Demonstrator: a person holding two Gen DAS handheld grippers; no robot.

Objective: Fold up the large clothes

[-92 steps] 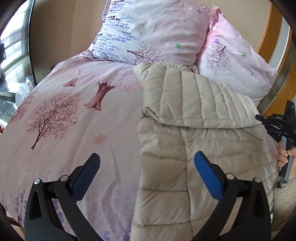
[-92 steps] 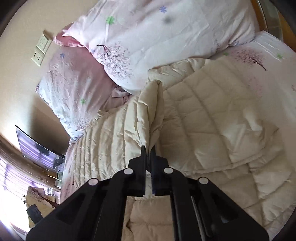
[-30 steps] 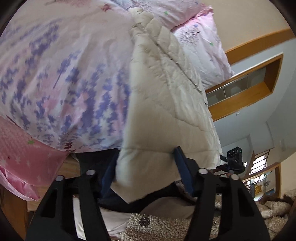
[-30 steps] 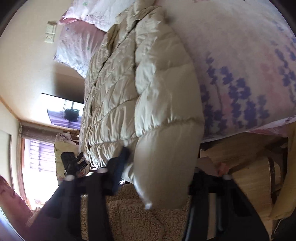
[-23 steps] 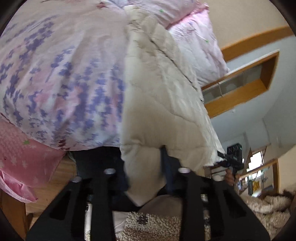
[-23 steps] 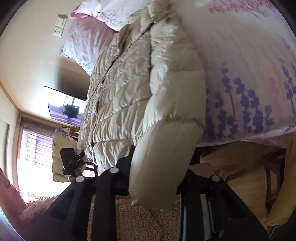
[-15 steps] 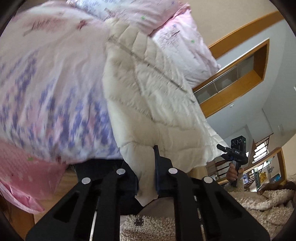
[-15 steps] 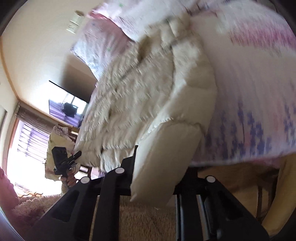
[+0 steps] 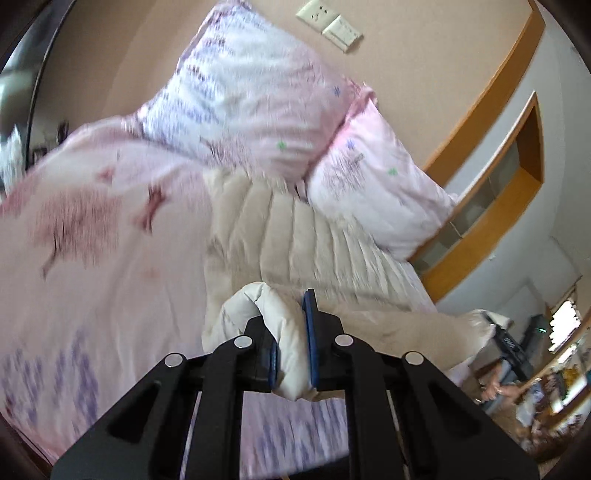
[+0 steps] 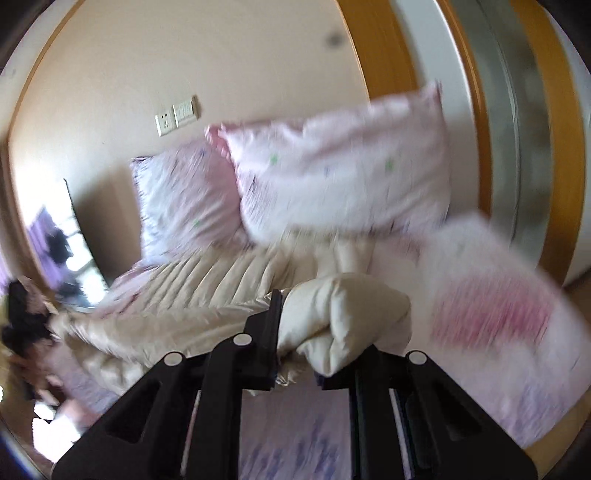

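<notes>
A beige quilted puffer jacket (image 9: 295, 236) lies on the pink floral bedspread (image 9: 92, 266), its top against the pillows. My left gripper (image 9: 290, 350) is shut on one corner of the jacket's bottom hem, lifted above the bed. My right gripper (image 10: 299, 343) is shut on the other hem corner (image 10: 347, 314), also lifted. The hem stretches between the two grippers. In the left wrist view the right gripper (image 9: 513, 343) shows at the far right; in the right wrist view the left gripper (image 10: 22, 317) shows at the far left. Both views are motion-blurred.
Two pink floral pillows (image 9: 258, 99) (image 9: 373, 192) lean on the wall at the head of the bed. Wall sockets (image 9: 328, 22) sit above them. A wooden-framed niche (image 9: 498, 206) is to the right. A dark screen (image 10: 55, 236) stands to the left of the bed.
Both grippers closed on the hanging hem at the bed's foot end, then lifted it up over the bed toward the pillows. The views swung from below the bed edge to above it.
</notes>
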